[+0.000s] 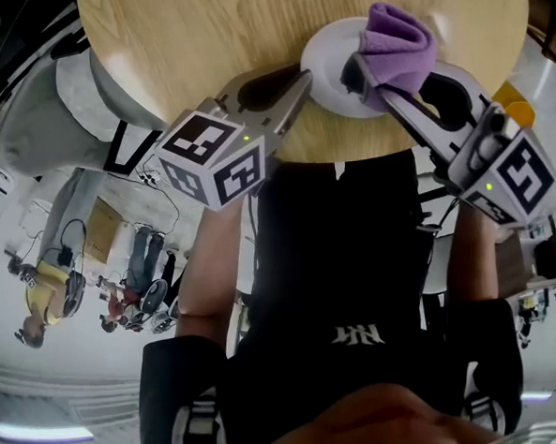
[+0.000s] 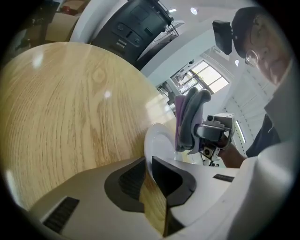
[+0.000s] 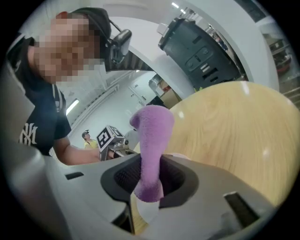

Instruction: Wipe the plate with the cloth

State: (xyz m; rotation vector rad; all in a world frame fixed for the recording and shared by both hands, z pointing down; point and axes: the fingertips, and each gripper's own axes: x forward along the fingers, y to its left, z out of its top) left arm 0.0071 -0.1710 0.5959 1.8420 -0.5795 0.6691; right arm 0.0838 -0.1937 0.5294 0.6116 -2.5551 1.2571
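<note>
A white NY logo [image 1: 356,334] on the person's dark shirt [image 1: 341,250] is the only readable mark.

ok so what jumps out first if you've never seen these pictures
A bright purple cloth, bunched up and clamped in the right tongs, is held over a white plate at the edge of the round wooden table nearest the person. The left tongs pinch the plate's left rim.

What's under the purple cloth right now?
The white plate lies under the purple cloth, which the right gripper holds. The cloth covers the plate's right part, so contact there cannot be seen.
</note>
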